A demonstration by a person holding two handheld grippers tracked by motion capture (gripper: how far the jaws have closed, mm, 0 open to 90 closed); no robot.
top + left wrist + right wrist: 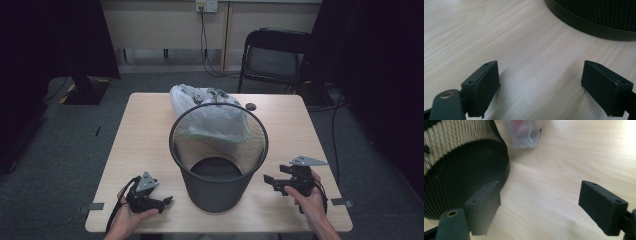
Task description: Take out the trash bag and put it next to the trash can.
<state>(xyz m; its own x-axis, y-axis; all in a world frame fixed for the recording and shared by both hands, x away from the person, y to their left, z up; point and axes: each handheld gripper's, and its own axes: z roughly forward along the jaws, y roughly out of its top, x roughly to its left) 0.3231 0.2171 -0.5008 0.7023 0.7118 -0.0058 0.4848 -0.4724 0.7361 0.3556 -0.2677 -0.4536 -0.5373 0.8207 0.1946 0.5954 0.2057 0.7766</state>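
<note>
A black mesh waste bin (218, 155) stands upright in the middle of the wooden table (145, 135). Behind it lies a clear plastic bag (200, 102) stuffed with rubbish. My left gripper (167, 201) rests low at the table's front left, open and empty, pointing toward the bin's base (599, 22). My right gripper (270, 182) is held to the right of the bin, open and empty. In the right gripper view the bin's wall (461, 170) stands just left of the jaws and the bag's corner (524, 135) lies farther off.
A small dark round object (250, 106) lies on the table near the back right. A black folding chair (275, 55) stands behind the table. Cables (207, 55) hang from a wall socket. Metal clips (95, 206) sit at the table's front edges.
</note>
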